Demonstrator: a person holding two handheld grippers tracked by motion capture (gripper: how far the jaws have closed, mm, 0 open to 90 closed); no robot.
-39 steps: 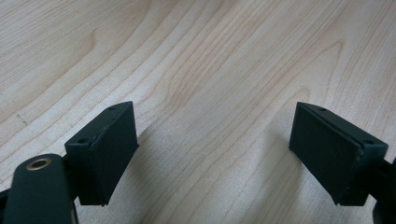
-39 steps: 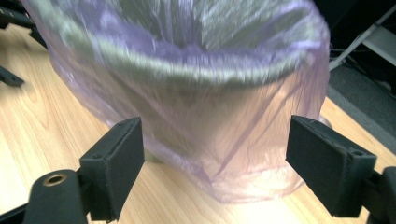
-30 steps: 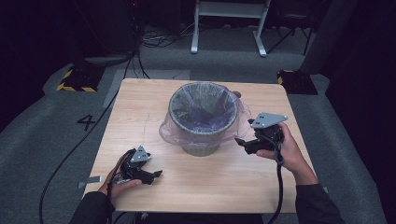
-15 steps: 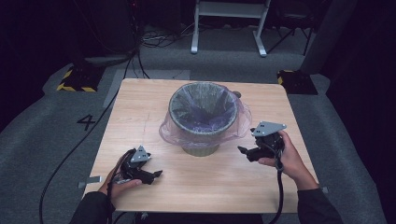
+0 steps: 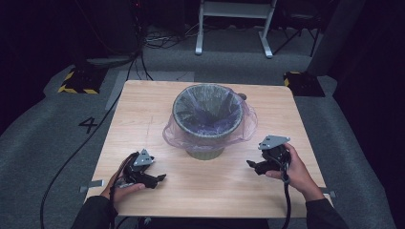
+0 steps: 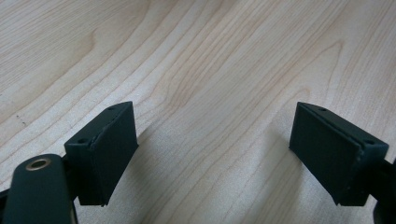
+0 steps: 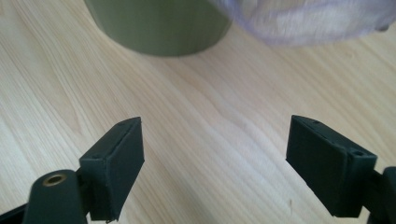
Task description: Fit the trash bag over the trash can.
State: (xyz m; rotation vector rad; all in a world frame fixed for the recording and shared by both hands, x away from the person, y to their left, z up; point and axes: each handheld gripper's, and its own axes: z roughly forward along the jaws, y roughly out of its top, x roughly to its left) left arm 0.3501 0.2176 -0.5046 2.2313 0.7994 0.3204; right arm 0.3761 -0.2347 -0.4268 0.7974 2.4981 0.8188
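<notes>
A green waste bin [image 5: 206,149] lined with a translucent purple bag [image 5: 210,114] stands in the middle of the wooden table [image 5: 143,109]. The bag's rim folds out over the bin's edge. My left gripper [image 5: 160,178] rests low at the table's front left, open, with bare wood between its jaws [image 6: 215,140]. Held at the front right, my right gripper [image 5: 250,164] is open and empty, pointing toward the bin. In the right gripper view the bin's green wall [image 7: 159,25] and a fold of the bag [image 7: 303,21] lie just ahead of that gripper [image 7: 215,158].
Cables [image 5: 81,148] trail off the table's left side to the grey floor, where a number 4 [image 5: 89,125] is marked. A white stand [image 5: 234,24] and yellow-black striped blocks [image 5: 76,81] sit beyond the table.
My right gripper has drawn back from the bin's rim toward the front of the table and lower. The left gripper has stayed put.
</notes>
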